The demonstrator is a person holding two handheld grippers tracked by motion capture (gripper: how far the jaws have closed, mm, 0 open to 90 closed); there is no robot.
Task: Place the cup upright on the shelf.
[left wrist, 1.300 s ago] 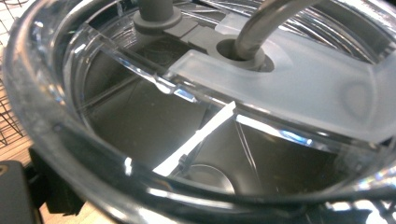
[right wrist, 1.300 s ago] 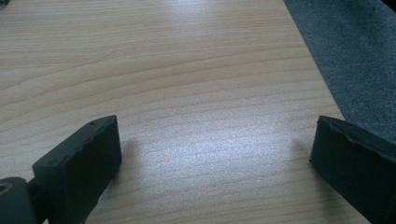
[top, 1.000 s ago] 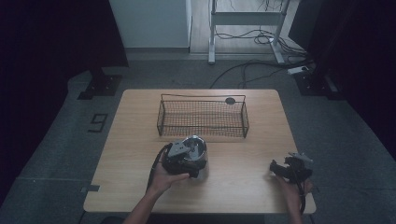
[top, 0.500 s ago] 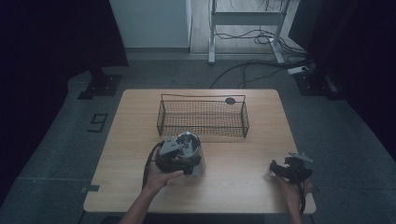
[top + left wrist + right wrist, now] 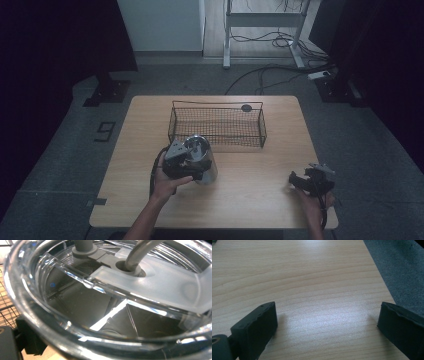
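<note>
Wooden table (image 5: 250, 200), left tool (image 5: 181, 162) gripping steel tumbler (image 5: 202, 160), near wire basket (image 5: 217, 125)

Black grippers with blocky ridged jaws, grey top plates, bare forearms.

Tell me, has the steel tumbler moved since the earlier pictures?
Yes. The steel tumbler, in the left gripper, has moved closer to the wire basket.

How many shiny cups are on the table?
1: a shiny metal cup with a clear lid, near the left gripper, just in front of the wire basket.
</note>
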